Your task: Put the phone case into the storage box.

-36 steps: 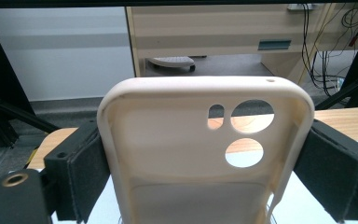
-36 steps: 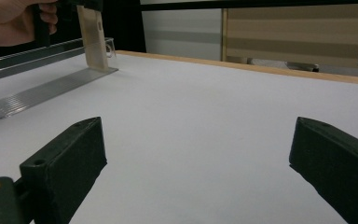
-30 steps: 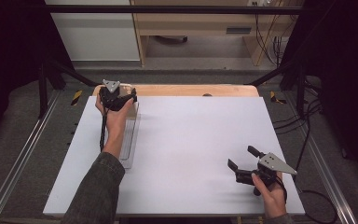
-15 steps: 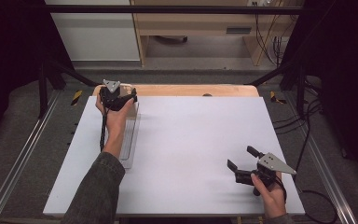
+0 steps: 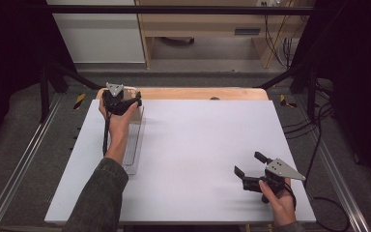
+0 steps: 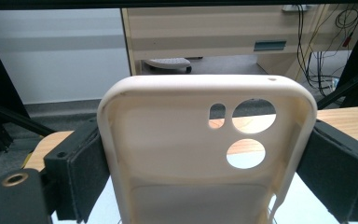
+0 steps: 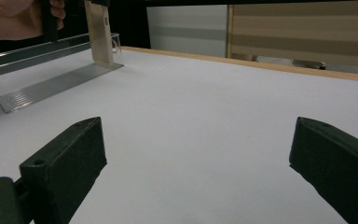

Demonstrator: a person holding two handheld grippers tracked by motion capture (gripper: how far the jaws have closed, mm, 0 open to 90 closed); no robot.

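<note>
At the far left corner of the white tabletop point(image 5: 198, 145), the left gripper point(image 5: 121, 99) is clamped on a cream phone case point(image 6: 205, 154). The left gripper view shows it plainly: the two black pads point(image 6: 86, 175) press against the long edges of the case, one on each side, and the case stands upright between them with its hollow inner side toward the camera. Three cut-outs sit near its top, one narrow slot and two round holes, and the wooden edge of the tabletop shows through them.

From the right gripper view, the case point(image 7: 99, 32) stands on end at the far end of a clear plastic tray point(image 7: 51, 79), its lower edge down at the tray's floor. Whether it touches the floor I cannot tell. In the high view the tray point(image 5: 133, 150) lies lengthwise along the left side of the tabletop, partly under the person's left forearm point(image 5: 111, 145).

The right gripper point(image 5: 251, 164) is well apart from all this, low over the near right part of the tabletop, pointing toward the left. Its jaws stand wide apart with nothing between them but bare white surface.
</note>
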